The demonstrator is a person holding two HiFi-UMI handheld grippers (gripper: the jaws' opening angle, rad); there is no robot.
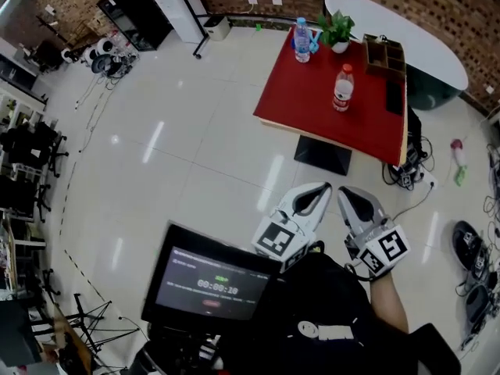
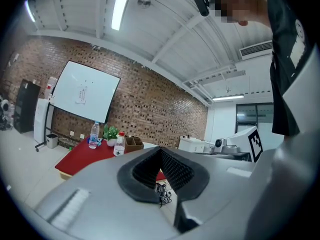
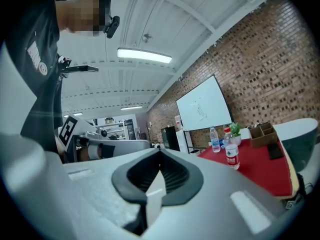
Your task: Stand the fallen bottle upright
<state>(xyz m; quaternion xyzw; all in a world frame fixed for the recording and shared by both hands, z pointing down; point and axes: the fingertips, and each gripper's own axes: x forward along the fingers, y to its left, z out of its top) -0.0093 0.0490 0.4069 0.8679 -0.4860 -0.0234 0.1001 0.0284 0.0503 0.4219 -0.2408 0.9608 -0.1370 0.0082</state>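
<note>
Two clear water bottles stand upright on the red table: one with a red cap near the middle and one with a blue cap at the far edge. No bottle lies on its side in any view. Both grippers hover over the floor well short of the table, side by side and pointing at it. My left gripper is shut with nothing in it, and so is my right gripper. The left gripper view shows its tips meeting, with the red-cap bottle far off. The right gripper view shows the same, bottle distant.
A potted plant, a wooden organiser and a flat black item share the table. A white oval table stands behind it. A monitor sits at my lower left. Cables and gear lie on the floor at right.
</note>
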